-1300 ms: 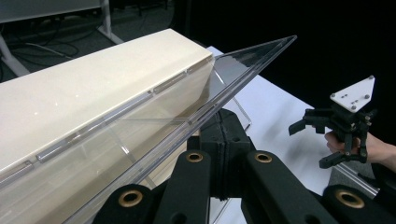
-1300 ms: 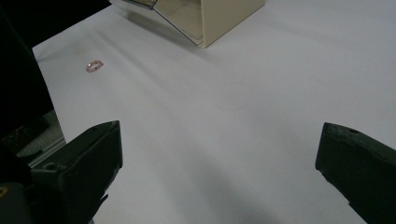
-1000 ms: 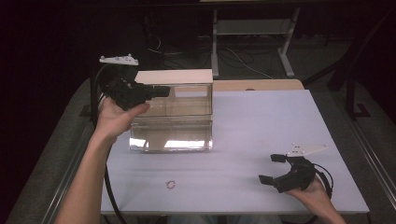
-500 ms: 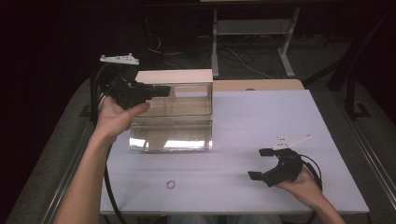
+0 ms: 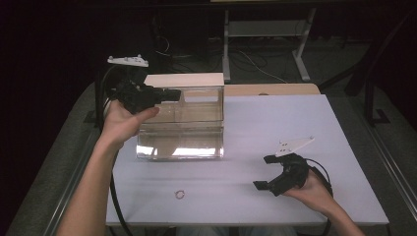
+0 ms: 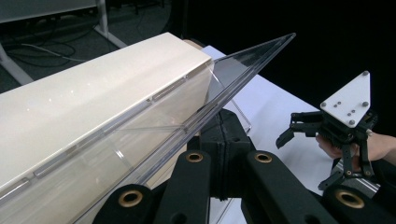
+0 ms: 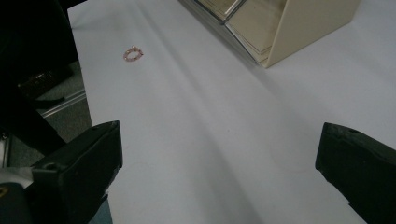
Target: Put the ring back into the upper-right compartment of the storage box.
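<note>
Clear plastic box (image 5: 180,129) sits on the left-back part of the white table (image 5: 295,128), w/ a cream panel (image 5: 184,79) along its far top edge. Left gripper (image 5: 169,94) is up at the box's top left edge; in the left gripper view a clear lid edge (image 6: 233,88) runs slantwise just above the jaws, which look closed on it, though the contact itself is hidden behind the jaw body. Box looks stiff, light, smooth, so prob slippery and easy to scratch or crack; I'd say the thin lid rim is the sensible place to grab.

Right gripper (image 5: 268,172) hangs low over the front right of the table, jaws wide apart, nothing in them. A small pinkish ring (image 5: 180,194) lies near the front edge, well apart from both box and grippers; tiny, light, likely fiddly to pinch off a flat top.

Table surface is plain and matte. Room is dark; grey floor, cables and a metal frame (image 5: 265,34) beyond the table.
</note>
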Available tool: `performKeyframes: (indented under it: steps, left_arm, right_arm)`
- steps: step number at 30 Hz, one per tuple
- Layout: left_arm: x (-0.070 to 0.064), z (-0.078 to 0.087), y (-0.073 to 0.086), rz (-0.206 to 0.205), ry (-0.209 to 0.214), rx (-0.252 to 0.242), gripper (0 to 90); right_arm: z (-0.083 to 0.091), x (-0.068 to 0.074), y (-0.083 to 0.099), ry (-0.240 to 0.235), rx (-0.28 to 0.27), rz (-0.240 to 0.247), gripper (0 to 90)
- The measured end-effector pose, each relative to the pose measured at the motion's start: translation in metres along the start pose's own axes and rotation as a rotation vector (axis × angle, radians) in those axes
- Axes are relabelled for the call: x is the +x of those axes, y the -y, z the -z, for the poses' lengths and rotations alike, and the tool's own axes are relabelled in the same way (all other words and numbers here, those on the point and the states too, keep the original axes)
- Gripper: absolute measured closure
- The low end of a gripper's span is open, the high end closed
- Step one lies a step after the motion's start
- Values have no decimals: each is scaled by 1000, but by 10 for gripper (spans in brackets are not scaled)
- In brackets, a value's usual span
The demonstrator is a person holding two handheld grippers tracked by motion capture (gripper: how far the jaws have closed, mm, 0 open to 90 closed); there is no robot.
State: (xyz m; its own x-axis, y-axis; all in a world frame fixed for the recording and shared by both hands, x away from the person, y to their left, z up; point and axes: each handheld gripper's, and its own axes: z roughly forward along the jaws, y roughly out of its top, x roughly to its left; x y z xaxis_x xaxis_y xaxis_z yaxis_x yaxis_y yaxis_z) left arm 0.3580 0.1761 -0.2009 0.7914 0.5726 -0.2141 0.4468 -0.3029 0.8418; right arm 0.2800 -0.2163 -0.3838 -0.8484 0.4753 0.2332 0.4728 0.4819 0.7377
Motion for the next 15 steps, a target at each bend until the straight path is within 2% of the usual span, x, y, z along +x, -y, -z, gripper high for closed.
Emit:
performKeyframes:
  steps: [10,15]
  left_arm:
    - [0,0,-1,-10,8,5,894]
    - [1,0,-2,-18,14,5,893]
  right_arm:
    - [-8,3,-12,-26,28,31,10]
    - [-13,6,-22,-41,39,61,10]
